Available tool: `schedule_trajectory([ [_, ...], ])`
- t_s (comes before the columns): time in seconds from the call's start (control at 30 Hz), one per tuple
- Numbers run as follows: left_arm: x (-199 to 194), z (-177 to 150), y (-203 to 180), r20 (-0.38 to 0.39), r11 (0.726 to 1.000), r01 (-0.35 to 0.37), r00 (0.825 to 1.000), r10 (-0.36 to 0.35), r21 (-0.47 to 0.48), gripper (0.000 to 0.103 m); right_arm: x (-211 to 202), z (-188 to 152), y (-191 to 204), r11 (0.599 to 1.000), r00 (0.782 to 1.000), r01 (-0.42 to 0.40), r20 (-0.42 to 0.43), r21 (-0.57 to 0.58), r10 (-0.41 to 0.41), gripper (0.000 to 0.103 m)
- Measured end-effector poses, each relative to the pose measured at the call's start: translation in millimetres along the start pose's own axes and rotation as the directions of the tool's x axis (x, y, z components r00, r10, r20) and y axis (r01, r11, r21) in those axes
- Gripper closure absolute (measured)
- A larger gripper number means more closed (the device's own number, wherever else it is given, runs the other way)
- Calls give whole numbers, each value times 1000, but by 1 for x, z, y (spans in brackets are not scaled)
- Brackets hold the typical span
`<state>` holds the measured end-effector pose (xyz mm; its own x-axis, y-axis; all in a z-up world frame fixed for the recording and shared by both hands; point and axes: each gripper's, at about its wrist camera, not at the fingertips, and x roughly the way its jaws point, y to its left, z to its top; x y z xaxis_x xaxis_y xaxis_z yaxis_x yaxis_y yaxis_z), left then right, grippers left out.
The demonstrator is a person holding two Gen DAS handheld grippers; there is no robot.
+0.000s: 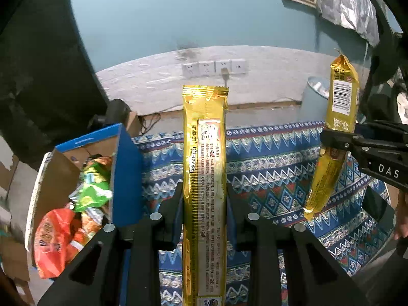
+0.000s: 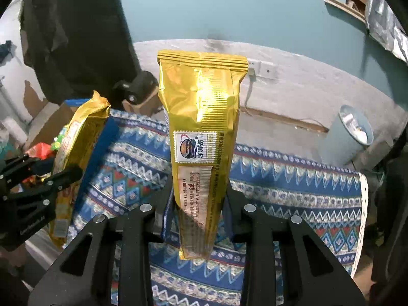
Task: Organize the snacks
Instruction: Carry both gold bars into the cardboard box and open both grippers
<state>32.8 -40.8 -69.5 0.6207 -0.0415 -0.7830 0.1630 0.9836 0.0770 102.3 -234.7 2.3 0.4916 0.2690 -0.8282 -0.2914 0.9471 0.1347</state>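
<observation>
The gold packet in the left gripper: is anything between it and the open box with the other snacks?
Nothing visible blocks it. The gold packet is clamped in the left gripper, and the open box stands just to its left on the patterned cloth.

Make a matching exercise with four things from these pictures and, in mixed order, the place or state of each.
Things:
1. left hand-held gripper
2. green snack bag
3. patterned cloth
4. grey bin

Places or states:
A. spread over the table
B. beyond the table's far edge, before the wall
C. inside the blue cardboard box
D. shut on a gold snack packet

Pairs: 1-D, 2-C, 3-A, 4-B
</observation>
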Motion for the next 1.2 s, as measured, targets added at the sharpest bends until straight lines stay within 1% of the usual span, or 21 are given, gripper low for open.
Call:
schedule_trajectory([
  [0.27, -24, 5, 43, 41, 997, -21, 999, 24, -71, 74, -12, 24, 38, 997, 998, -64, 24, -31, 64, 72],
  [0.67, -52, -3, 104, 79, 983, -71, 993, 85, -168, 74, -8, 56, 111, 980, 985, -165, 22, -108, 168, 72],
  [0.77, -58, -5, 119, 86, 979, -85, 991, 103, -186, 74, -4, 65, 127, 973, 980, -197, 15, -122, 201, 72],
  [0.9, -64, -9, 140, 89, 971, -90, 990, 112, -222, 74, 1, 79, 151, 957, 965, -258, -2, -135, 261, 72],
  [1.03, -68, -12, 160, 85, 962, -107, 988, 132, -253, 74, 5, 88, 177, 944, 957, -288, -8, -159, 290, 72],
  [1.2, -66, -19, 185, 68, 947, -120, 987, 147, -296, 74, 20, 97, 206, 926, 943, -332, -35, -179, 331, 72],
])
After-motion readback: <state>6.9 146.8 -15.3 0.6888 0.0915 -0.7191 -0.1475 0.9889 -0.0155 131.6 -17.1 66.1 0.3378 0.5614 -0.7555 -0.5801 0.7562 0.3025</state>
